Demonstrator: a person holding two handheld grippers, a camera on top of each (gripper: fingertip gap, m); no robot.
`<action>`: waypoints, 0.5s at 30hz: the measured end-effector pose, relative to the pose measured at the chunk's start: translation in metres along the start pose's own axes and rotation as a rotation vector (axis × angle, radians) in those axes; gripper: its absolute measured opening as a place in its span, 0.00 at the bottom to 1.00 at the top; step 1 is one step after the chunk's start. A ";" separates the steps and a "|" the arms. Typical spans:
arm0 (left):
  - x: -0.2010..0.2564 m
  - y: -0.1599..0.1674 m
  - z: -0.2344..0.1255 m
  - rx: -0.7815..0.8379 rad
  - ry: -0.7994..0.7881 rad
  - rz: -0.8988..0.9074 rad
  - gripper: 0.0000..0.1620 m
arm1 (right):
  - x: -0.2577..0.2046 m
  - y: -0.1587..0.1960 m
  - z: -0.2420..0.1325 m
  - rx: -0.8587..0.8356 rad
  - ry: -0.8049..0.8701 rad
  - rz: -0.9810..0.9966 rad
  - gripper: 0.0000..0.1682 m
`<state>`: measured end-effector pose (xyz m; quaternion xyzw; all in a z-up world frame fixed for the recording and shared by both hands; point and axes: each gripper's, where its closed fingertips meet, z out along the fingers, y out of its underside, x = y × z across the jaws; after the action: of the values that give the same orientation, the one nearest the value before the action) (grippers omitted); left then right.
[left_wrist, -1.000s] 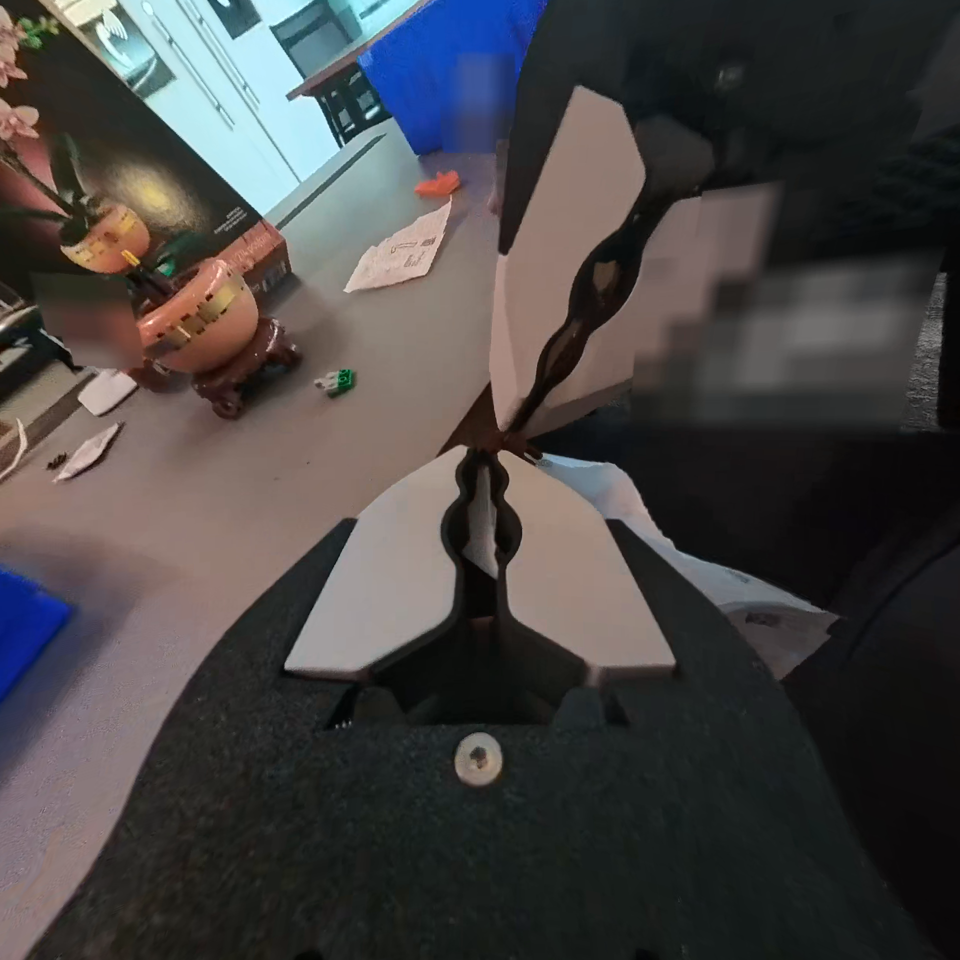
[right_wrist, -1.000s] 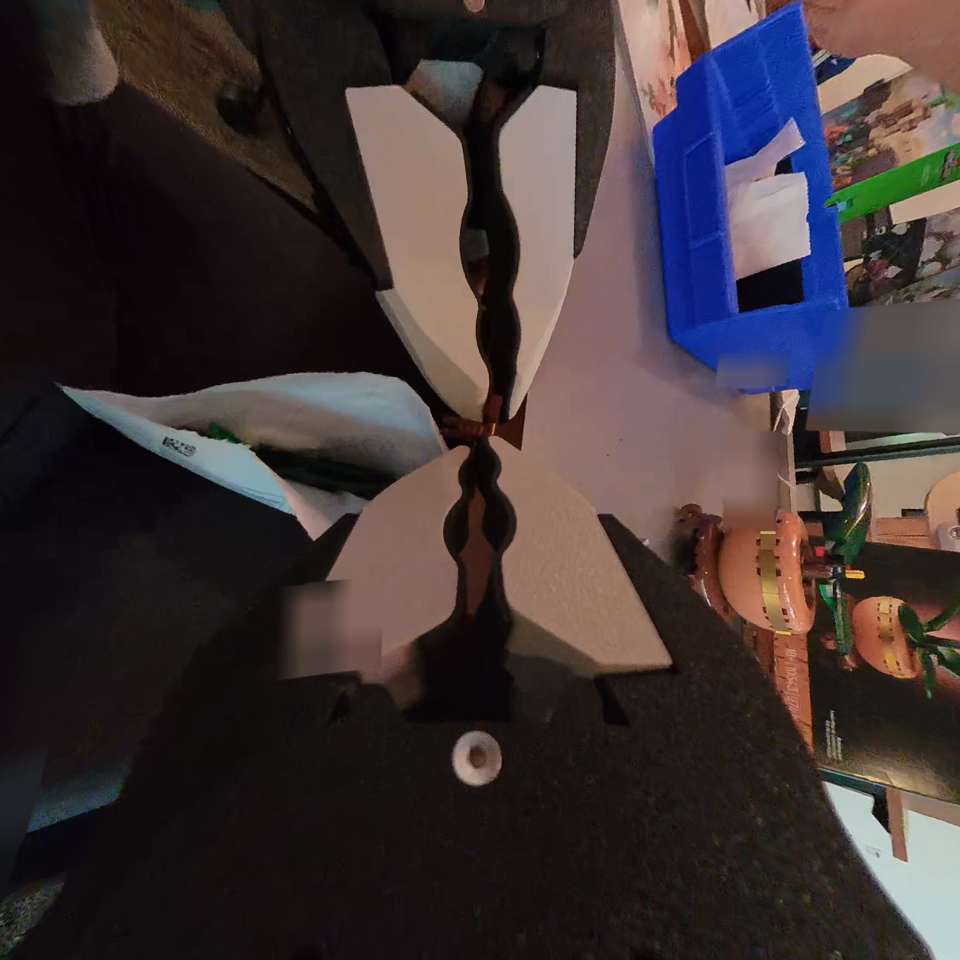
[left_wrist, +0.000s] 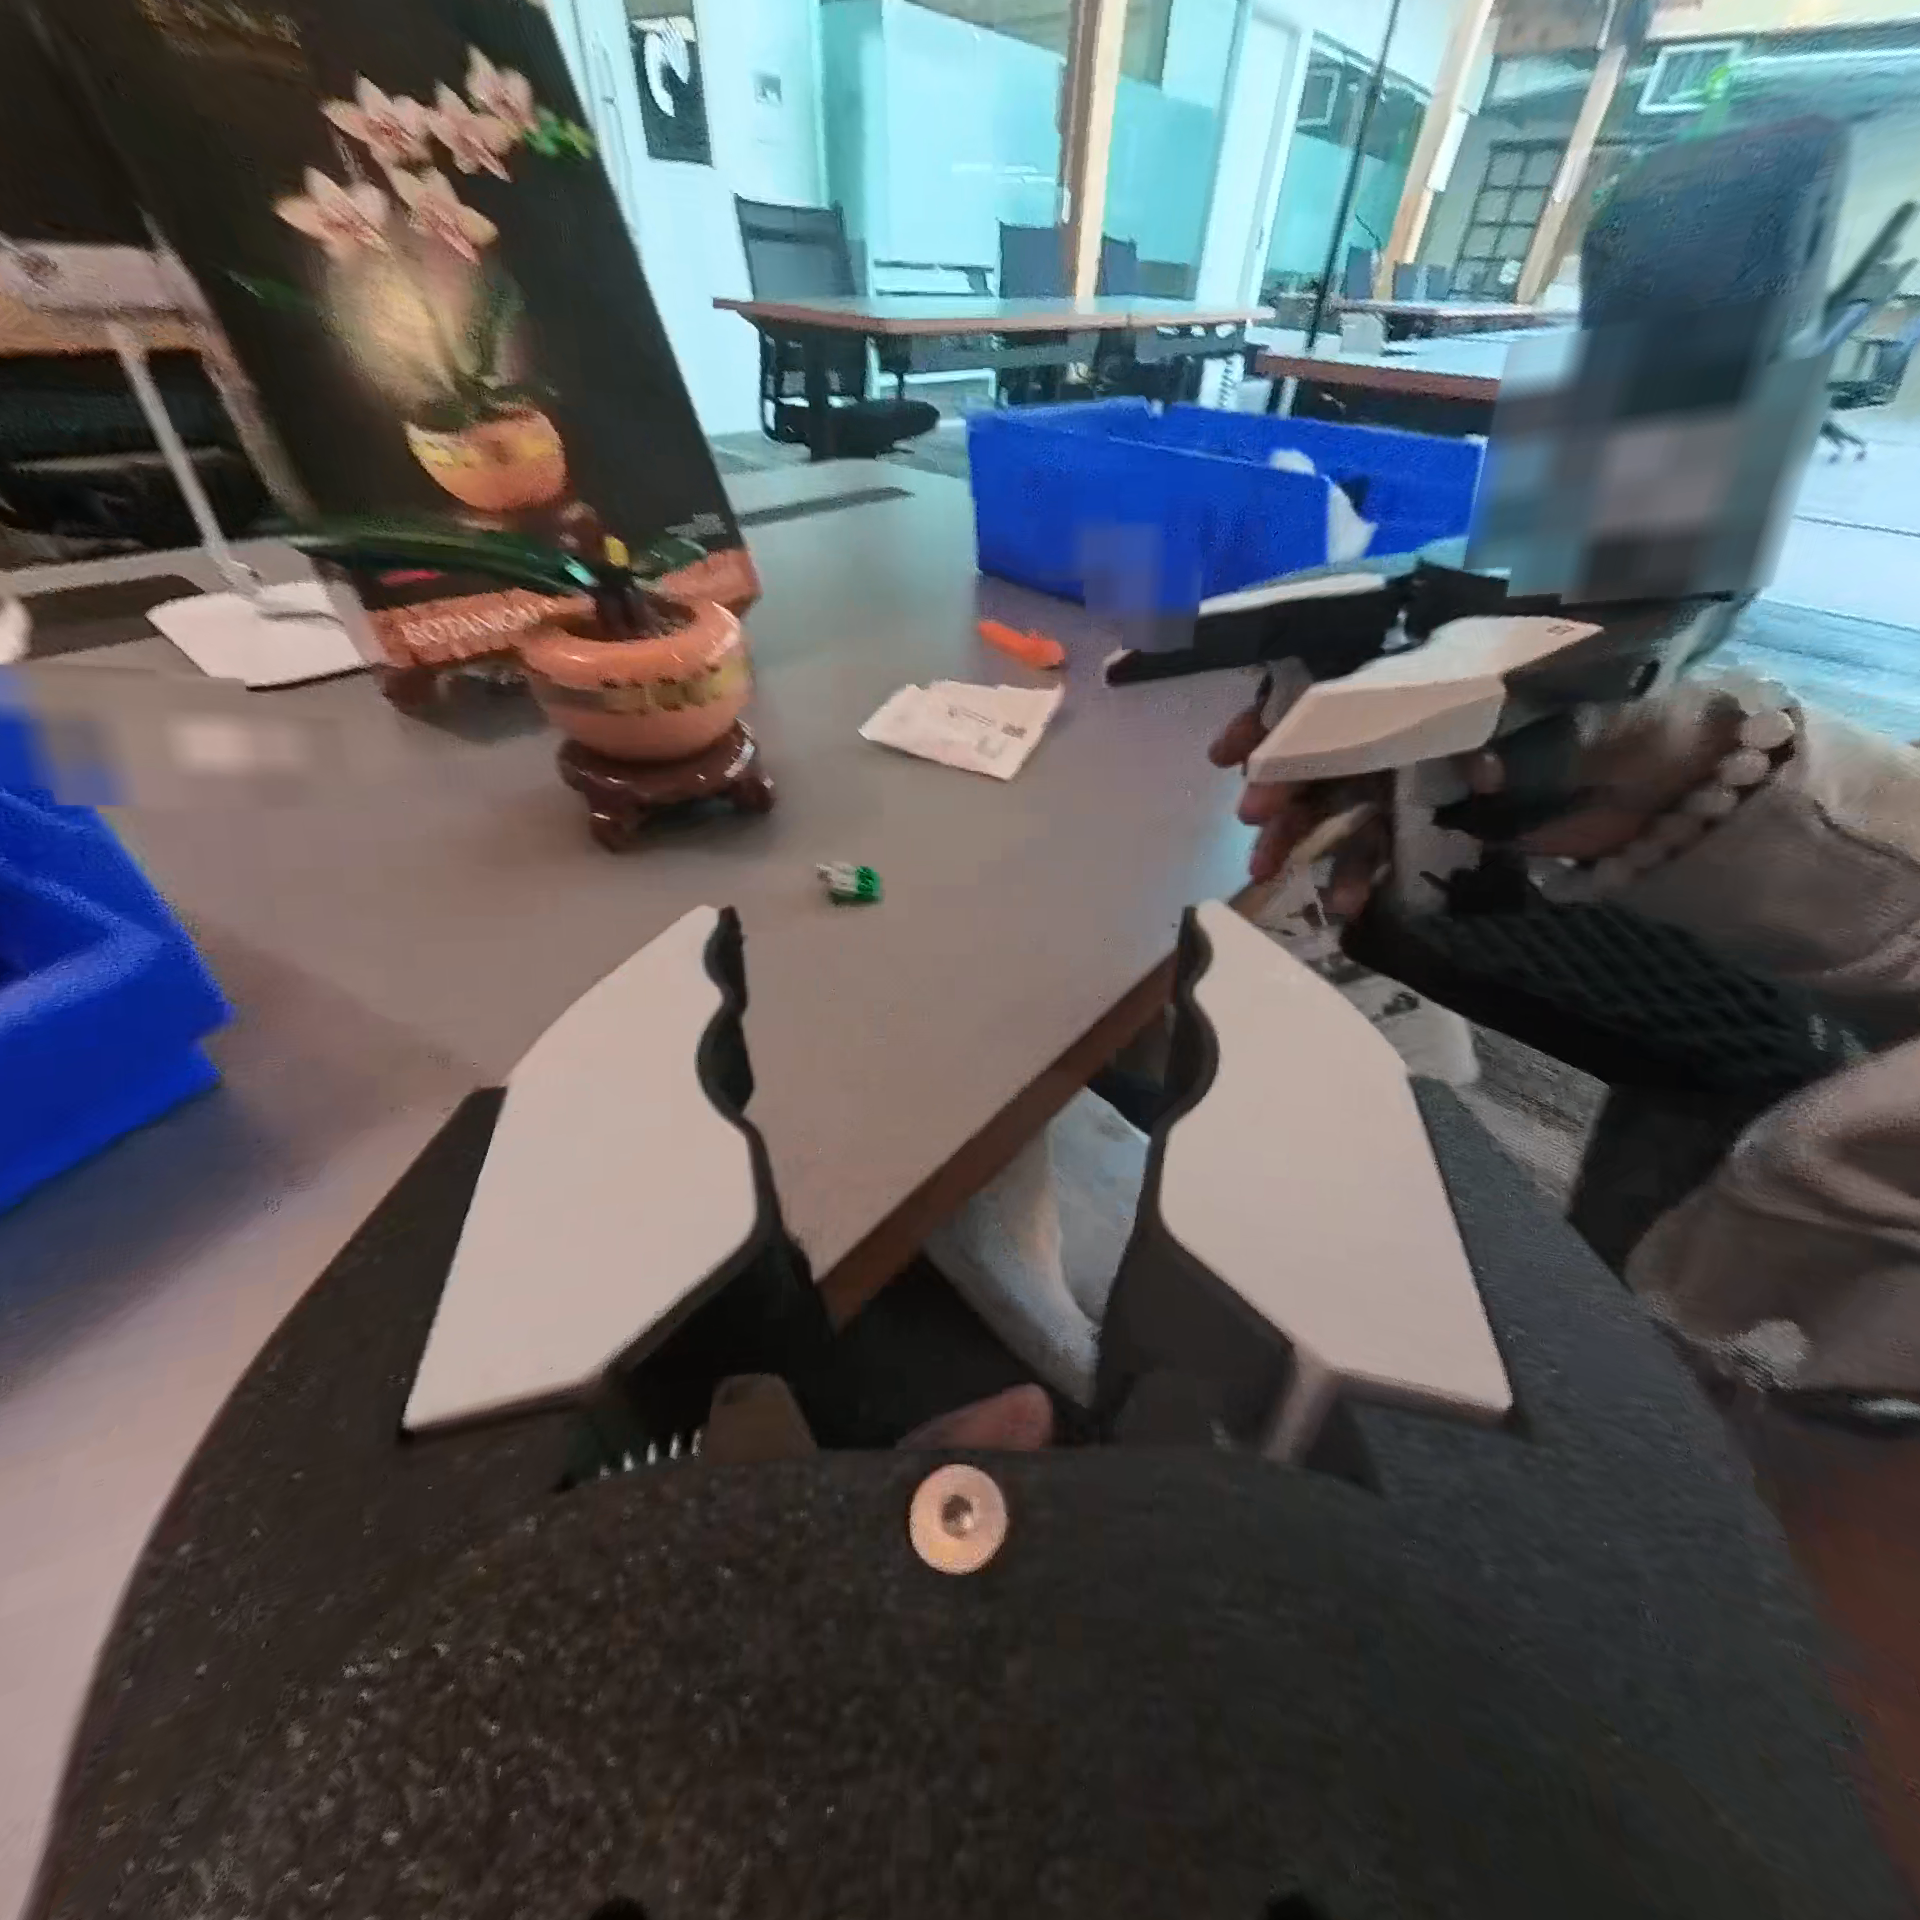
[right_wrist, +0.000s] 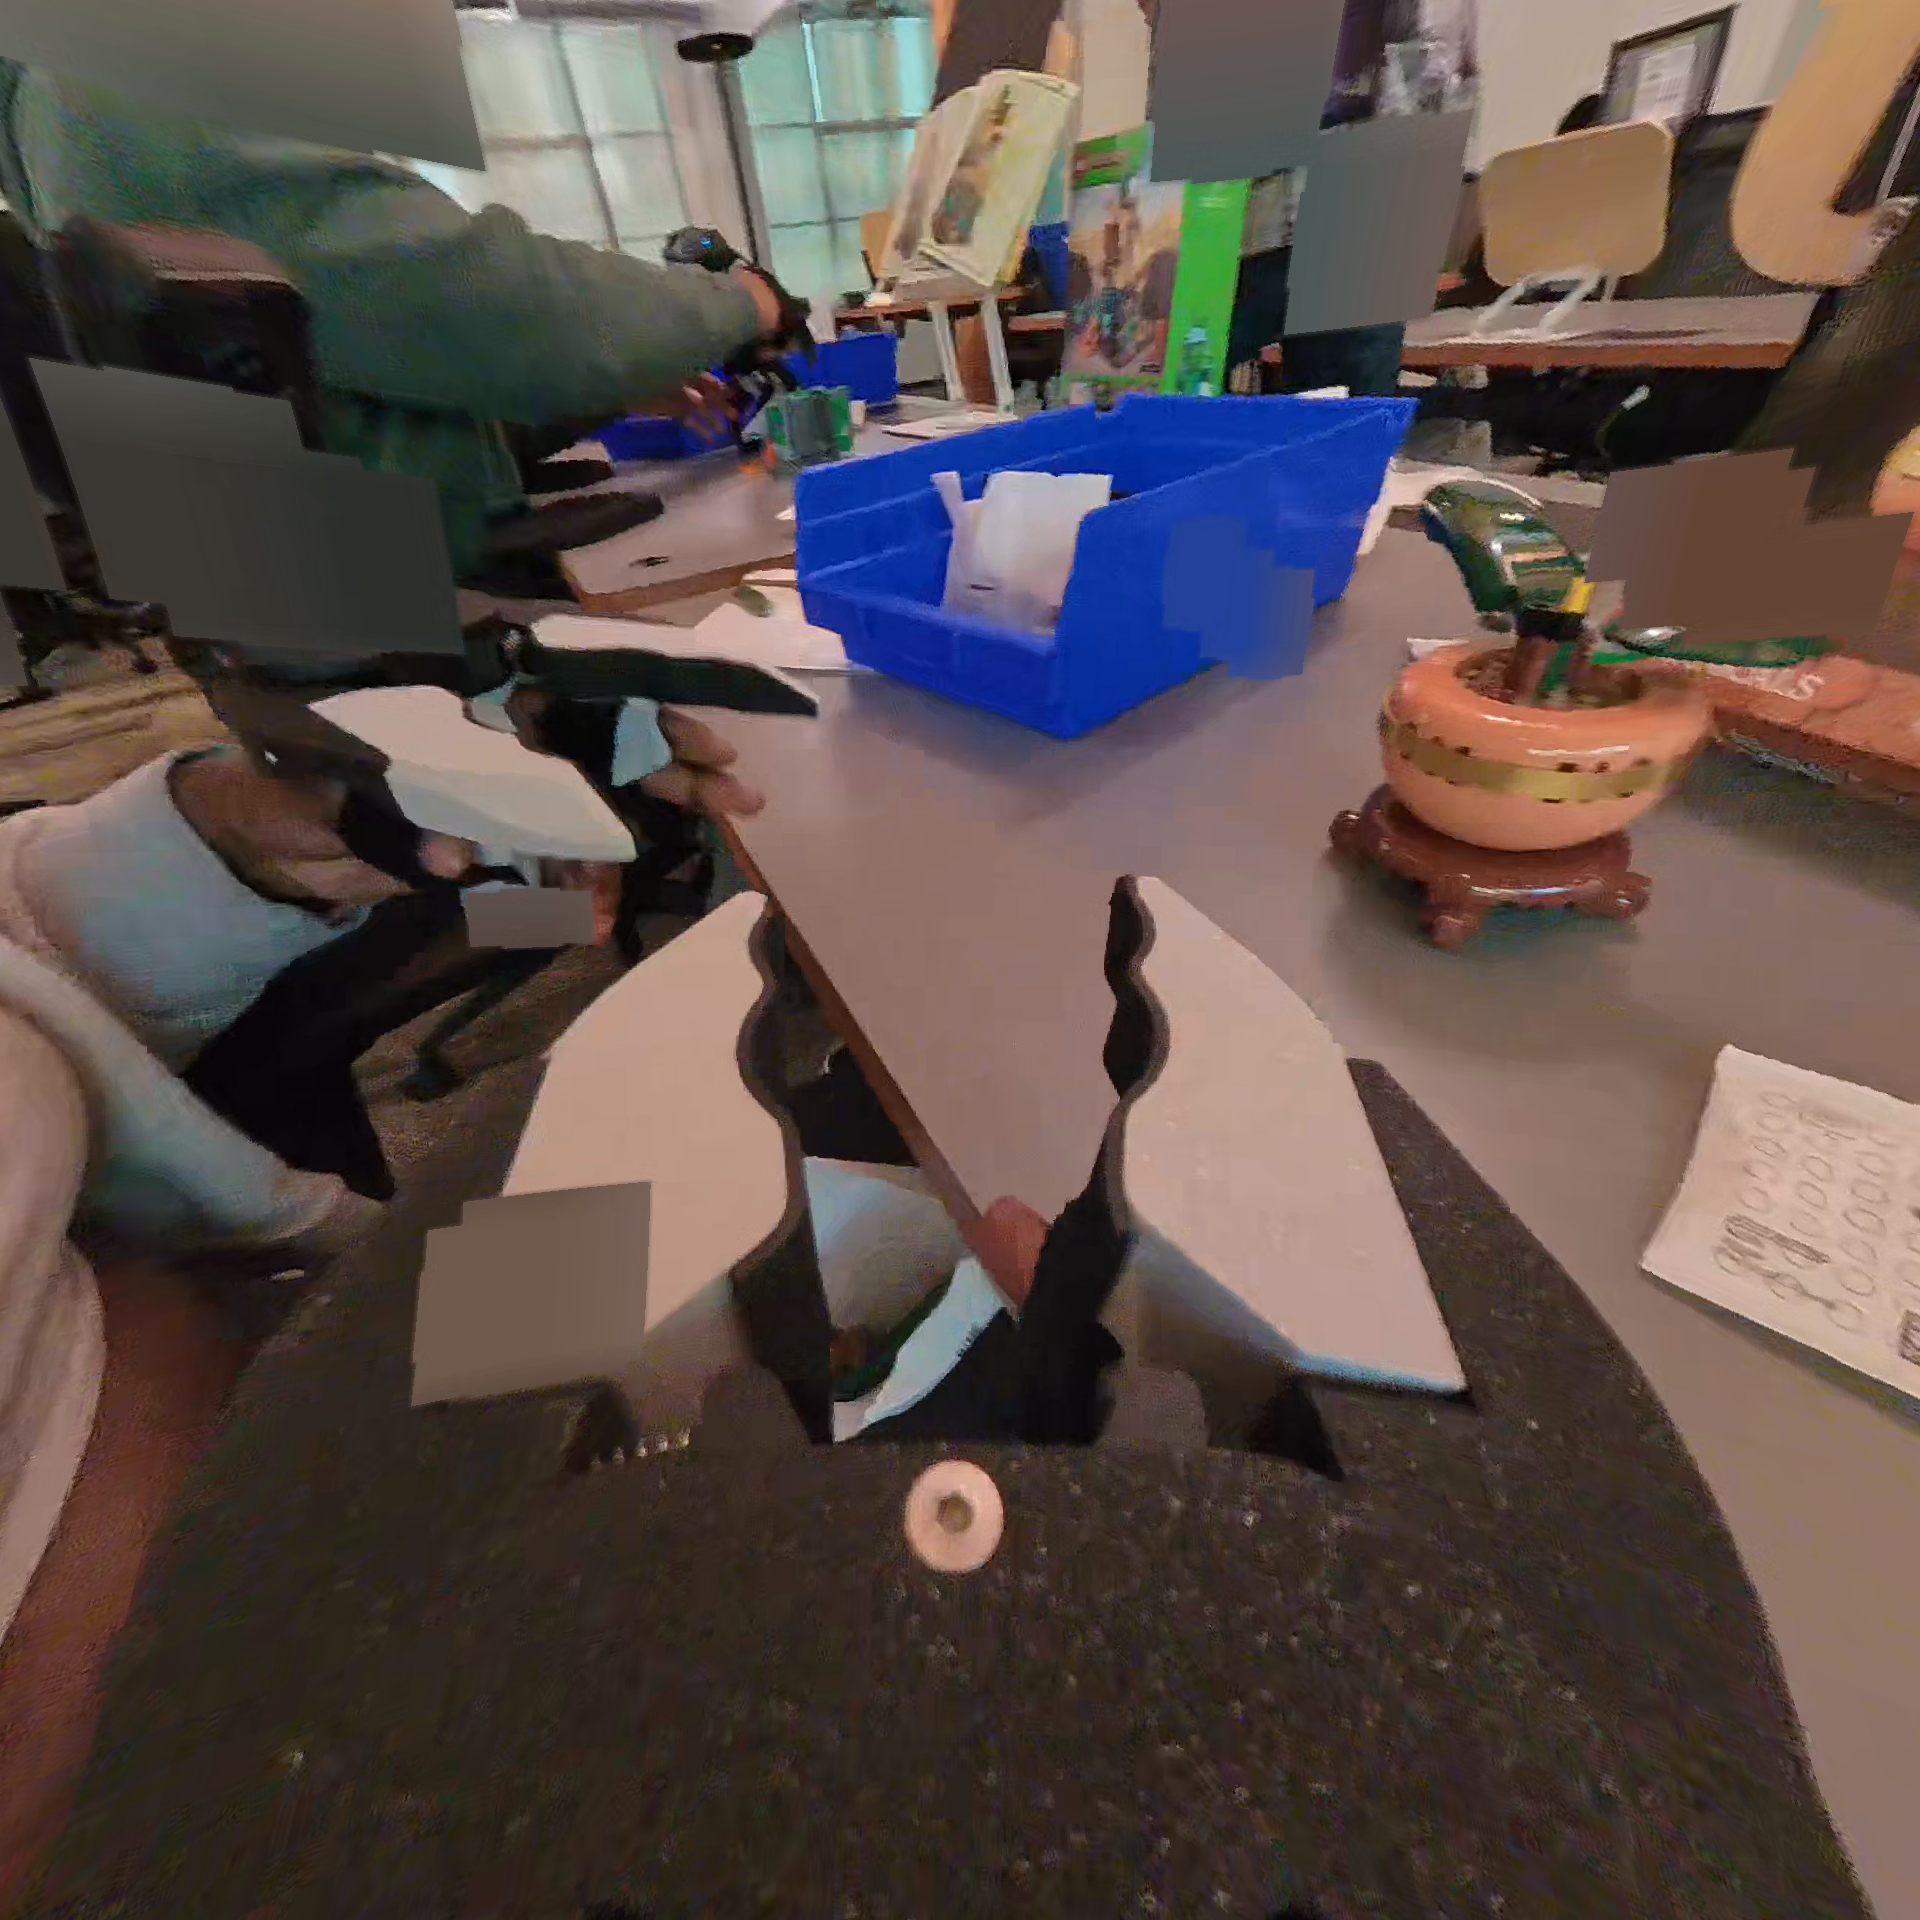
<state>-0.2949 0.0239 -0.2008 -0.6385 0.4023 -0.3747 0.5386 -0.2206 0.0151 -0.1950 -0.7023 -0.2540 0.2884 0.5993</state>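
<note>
Grey tabletop (left_wrist: 436, 914) with a brown edge, in an open office; both grippers hang over its near corner. Left gripper (left_wrist: 961, 925): white fingers spread wide, nothing between them, the table edge running through the gap. Right gripper (right_wrist: 945, 904): likewise parted and empty, the table corner showing between its fingers; it also appears at the right of the left wrist view, gripped in a hand (left_wrist: 1309, 821) with a bead bracelet at the wrist. Below the table edge, white bag (right_wrist: 883, 1236), contents partly green, otherwise hard to make out. On the table, near: small green-and-white brick piece (left_wrist: 852, 883), loose, apart from both grippers. Printed sheet (right_wrist: 1808, 1226), flat, beside the right gripper. Mid: brick-built flower pot (left_wrist: 644, 686), peach with a gold band, upright on a dark brown stand, green leaves rising from it. Torn white paper (left_wrist: 961, 722); orange tool (left_wrist: 1023, 642) beyond it. Far: black box (left_wrist: 416, 343) picturing an orchid, upright behind the pot. Blue bin (right_wrist: 1081, 561), holding white bags. Beyond, a second person in a green sleeve (right_wrist: 436, 301) at another table.
</note>
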 end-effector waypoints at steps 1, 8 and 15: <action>-0.010 -0.007 -0.001 0.030 -0.039 0.017 0.46 | 0.009 0.004 -0.001 -0.037 0.027 -0.003 0.36; -0.034 -0.001 0.027 -0.120 0.125 0.102 0.28 | 0.071 0.069 0.019 -0.573 0.117 -0.013 0.26; -0.060 0.036 0.069 -0.316 0.126 0.248 0.21 | 0.088 0.079 0.060 -0.644 0.119 -0.003 0.27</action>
<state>-0.2602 0.1023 -0.2488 -0.6360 0.5644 -0.2769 0.4475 -0.2003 0.1065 -0.2892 -0.8709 -0.2977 0.1506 0.3608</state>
